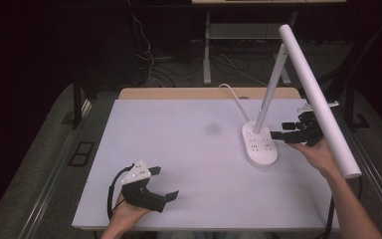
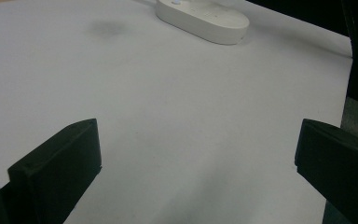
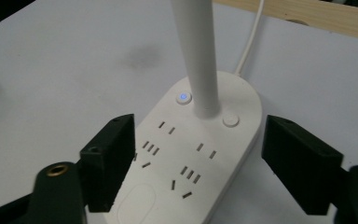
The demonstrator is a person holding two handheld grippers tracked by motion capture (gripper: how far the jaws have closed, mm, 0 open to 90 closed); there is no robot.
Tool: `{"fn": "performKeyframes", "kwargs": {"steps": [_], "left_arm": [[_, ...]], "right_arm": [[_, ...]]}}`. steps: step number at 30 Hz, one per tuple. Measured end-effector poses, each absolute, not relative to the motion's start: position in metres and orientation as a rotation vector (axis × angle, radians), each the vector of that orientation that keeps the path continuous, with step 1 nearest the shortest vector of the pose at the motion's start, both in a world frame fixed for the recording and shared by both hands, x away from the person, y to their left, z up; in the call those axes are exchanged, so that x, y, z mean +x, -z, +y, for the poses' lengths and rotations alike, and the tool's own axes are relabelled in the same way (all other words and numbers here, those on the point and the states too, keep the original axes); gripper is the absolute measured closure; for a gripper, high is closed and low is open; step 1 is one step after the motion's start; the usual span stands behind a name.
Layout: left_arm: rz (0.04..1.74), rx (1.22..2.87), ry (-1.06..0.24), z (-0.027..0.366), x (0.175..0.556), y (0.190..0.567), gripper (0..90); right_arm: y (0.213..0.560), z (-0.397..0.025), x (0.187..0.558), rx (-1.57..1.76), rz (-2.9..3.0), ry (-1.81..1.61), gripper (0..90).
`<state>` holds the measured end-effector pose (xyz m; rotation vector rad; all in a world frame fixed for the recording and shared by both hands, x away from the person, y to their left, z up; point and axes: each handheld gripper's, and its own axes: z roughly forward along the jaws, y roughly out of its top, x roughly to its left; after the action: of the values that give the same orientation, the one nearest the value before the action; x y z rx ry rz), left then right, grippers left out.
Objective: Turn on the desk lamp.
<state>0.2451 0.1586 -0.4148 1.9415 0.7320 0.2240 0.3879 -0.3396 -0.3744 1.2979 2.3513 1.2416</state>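
Note:
A white desk lamp stands on the white table (image 1: 179, 129); its oval base (image 1: 259, 145) carries several socket slots. A slim stem (image 1: 271, 84) rises to a long white tube head (image 1: 318, 99). My right gripper (image 1: 282, 130) is open just to the right of the base, a little above it. In the right gripper view the two jaws stand on either side of the base (image 3: 168, 154), apart from it, and a small blue-lit button (image 3: 183, 97) sits left of the stem (image 3: 198, 56). My left gripper (image 1: 164, 183) is open and holds nothing near the front left of the table.
The lamp's white cable (image 1: 231, 94) runs off the far edge, where a wooden strip (image 1: 179, 93) shows. A faint dark smudge (image 1: 212, 128) marks the table's middle. The tube head overhangs my right hand (image 1: 321, 157). Dark floor and cables lie beyond.

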Motion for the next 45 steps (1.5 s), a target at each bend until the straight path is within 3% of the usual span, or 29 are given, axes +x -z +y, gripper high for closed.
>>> {"fn": "performKeyframes", "kwargs": {"steps": [6, 22, 38, 45], "left_arm": [[0.730, 1.941, -0.224, 0.159, 0.245, 0.415, 0.0], [0.734, 1.933, -0.229, 0.160, 0.245, 0.415, 0.0], [0.737, 1.933, -0.231, 0.162, 0.246, 0.416, 0.0], [0.737, 1.926, -0.232, 0.162, 0.246, 0.416, 0.0]], "right_arm": [[0.383, -0.339, 0.399, 1.319, 2.335, -1.256, 45.3], [0.398, -0.351, 0.417, 1.391, 2.260, -1.329, 62.5], [0.418, -0.344, 0.432, 1.455, 2.278, -1.395, 87.6], [0.426, -0.340, 0.437, 1.491, 2.280, -1.401, 89.5]]}}
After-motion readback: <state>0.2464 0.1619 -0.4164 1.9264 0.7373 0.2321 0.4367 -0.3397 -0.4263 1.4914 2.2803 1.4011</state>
